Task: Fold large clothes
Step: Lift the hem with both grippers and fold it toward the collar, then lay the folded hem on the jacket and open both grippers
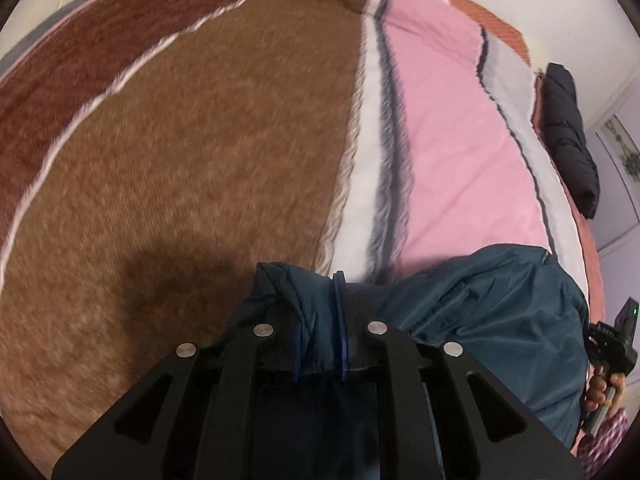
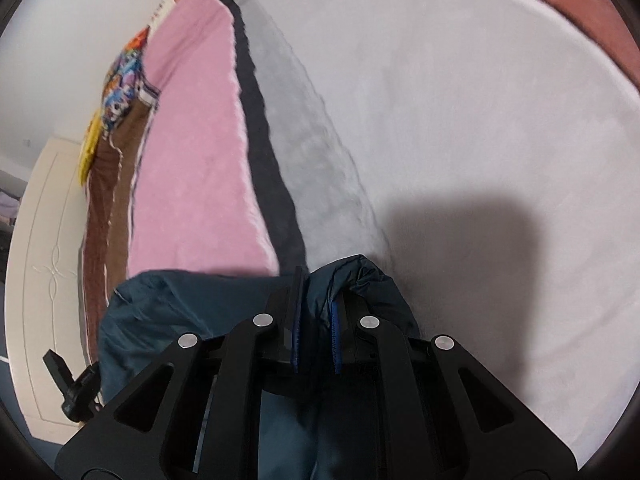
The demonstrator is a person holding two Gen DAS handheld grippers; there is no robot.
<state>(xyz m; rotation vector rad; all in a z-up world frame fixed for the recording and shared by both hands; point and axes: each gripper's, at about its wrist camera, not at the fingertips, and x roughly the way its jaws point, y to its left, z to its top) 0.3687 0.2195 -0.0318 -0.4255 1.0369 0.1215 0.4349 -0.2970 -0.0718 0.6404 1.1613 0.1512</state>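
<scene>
1. Jacket (image 1: 480,320), dark teal and made of a thin, slightly shiny fabric, is held up off the bed by both claws at once. One bunched edge runs between the fingers of each claw, and the cloth spans from one claw to the other.

2. Left gripper (image 1: 320,320) is clamped on a gathered fold of the jacket. Its blue-edged pads press in on the fabric from both sides, and most of the garment hangs off to this claw's right.

3. Right gripper (image 2: 316,320) is likewise closed on a bunched fold, with the cloth pinched between its pads. The remainder of the jacket spreads to this claw's left.

4. Ahead of and below both claws lies the bed, covered by a striped blanket (image 1: 180,160) with brown, white, pink and grey bands. Nothing of the jacket rests flat on it in either view.

5. Far ahead and to the right of the left claw, a black padded garment (image 1: 572,140) sits at the bed's edge.

6. Judging by this, the fold is at an early stage. The jacket is gripped and lifted, but no neat crease or flat layer shows. Laying it out, folding it over and smoothing it all seem left to do.
</scene>
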